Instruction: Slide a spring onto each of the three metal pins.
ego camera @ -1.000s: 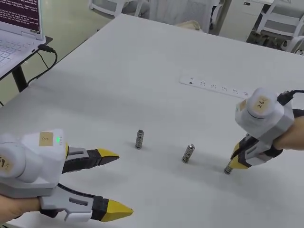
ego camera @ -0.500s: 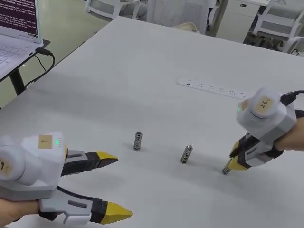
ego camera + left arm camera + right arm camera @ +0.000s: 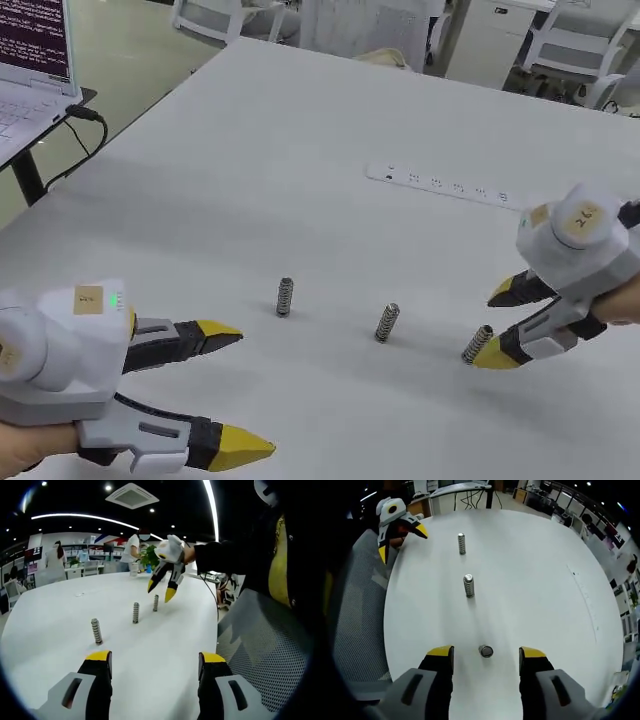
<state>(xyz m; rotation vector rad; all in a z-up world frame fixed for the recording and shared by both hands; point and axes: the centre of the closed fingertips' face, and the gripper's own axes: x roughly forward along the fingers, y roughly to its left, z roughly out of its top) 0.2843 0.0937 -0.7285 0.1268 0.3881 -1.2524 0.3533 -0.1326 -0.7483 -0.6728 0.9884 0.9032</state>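
On the white table (image 3: 300,150): three short coil springs in a loose row, well apart from one another, each standing on end.
Left-hand spring (image 3: 284,296): upright, long axis vertical, top end pointing up; closest of the three to the left gripper, yet well apart from it.
Middle spring (image 3: 387,322): on end, leaning slightly in the head view, between the other two.
Right-hand spring (image 3: 477,343): on end, top tipped toward the right gripper in the head view; seen end-on in the right gripper view, round top facing the camera.
Left gripper (image 3: 235,392): low at the near left of the table, yellow-tipped jaws wide apart, nothing between them, aimed along the row.
Right gripper (image 3: 495,327): at the right end of the row, jaws spread wide, one on either side of the right-hand spring, a gap on both sides in the right gripper view, gripping nothing.
Power strip (image 3: 440,185): white, lying flat farther back on the table, behind the row.
Laptop (image 3: 30,50): far left, off the table, screen lit.
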